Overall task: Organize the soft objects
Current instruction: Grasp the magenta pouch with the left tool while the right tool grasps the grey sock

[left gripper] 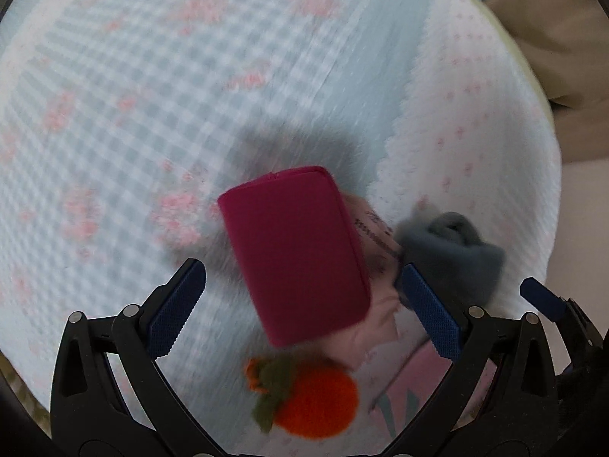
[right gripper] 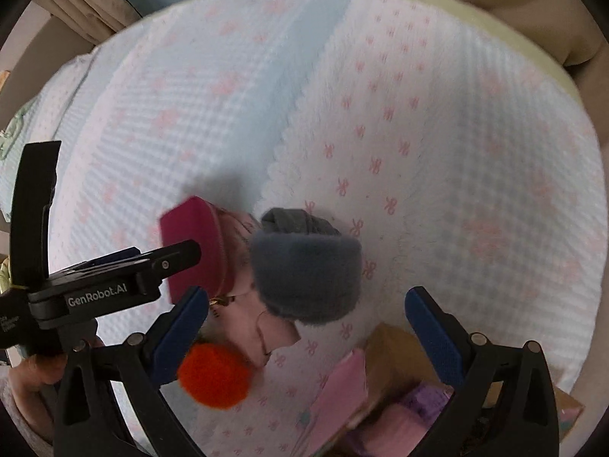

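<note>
A magenta pouch (left gripper: 297, 255) lies on the bed between the open fingers of my left gripper (left gripper: 300, 304), partly on a pale pink cloth (left gripper: 375, 327). It also shows in the right wrist view (right gripper: 194, 243). A grey rolled knit piece (right gripper: 308, 270) lies just ahead of my open, empty right gripper (right gripper: 308, 327); it also shows in the left wrist view (left gripper: 453, 255). An orange plush fruit (left gripper: 319, 403) with green leaves lies close under my left gripper; it shows in the right wrist view too (right gripper: 215, 377).
The bed cover (right gripper: 437, 152) is white and light blue with pink bows. A cardboard box (right gripper: 399, 361) with pink and purple items sits at the lower right. A beige cushion (left gripper: 552, 38) lies beyond the bed's edge.
</note>
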Demonstrator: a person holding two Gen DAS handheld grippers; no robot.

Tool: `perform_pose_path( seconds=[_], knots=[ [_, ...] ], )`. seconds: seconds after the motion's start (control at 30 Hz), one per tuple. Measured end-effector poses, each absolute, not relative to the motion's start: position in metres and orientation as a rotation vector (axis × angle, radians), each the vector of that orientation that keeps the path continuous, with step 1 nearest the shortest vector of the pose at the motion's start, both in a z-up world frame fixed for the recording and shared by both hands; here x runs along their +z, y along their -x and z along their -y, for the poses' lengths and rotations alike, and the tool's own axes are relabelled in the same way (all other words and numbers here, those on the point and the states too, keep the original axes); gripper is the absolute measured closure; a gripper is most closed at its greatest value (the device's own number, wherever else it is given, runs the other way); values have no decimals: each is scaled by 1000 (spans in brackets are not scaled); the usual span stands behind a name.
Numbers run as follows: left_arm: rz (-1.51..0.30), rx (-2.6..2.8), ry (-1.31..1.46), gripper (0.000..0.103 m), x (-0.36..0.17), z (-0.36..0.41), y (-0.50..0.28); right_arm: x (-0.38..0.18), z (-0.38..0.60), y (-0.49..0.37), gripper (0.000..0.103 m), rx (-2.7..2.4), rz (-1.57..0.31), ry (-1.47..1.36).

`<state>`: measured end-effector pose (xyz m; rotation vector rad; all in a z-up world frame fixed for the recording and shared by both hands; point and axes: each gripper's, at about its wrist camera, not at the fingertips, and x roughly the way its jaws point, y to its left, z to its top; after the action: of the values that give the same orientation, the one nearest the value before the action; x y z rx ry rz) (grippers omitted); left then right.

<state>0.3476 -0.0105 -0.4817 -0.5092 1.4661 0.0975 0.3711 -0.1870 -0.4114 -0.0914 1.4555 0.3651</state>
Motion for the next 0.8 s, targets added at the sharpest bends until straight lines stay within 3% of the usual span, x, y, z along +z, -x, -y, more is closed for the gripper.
perform_pose_path(
  seconds=[0.23,0.27,0.4,0.6,0.73,0.8],
  knots=[
    [-1491,150,508,1,-514,16,-356,-451,184,-385,7,389,-1533,60],
    [-1491,156,511,2,-516,16,-357,-456,185,-386,14,397,-1547,37],
    [-1495,159,532,26,-523,17,-358,-464,185,-388,33,403,-1570,5],
    [-1479,144,502,41,-519,24,-364,-459,185,-388,57,388,-1544,5],
    [-1466,113,502,55,-508,26,-363,-454,185,-386,63,371,-1522,7],
    [-1459,104,497,57,-501,22,-361,-450,186,-384,64,354,-1506,22]
  ],
)
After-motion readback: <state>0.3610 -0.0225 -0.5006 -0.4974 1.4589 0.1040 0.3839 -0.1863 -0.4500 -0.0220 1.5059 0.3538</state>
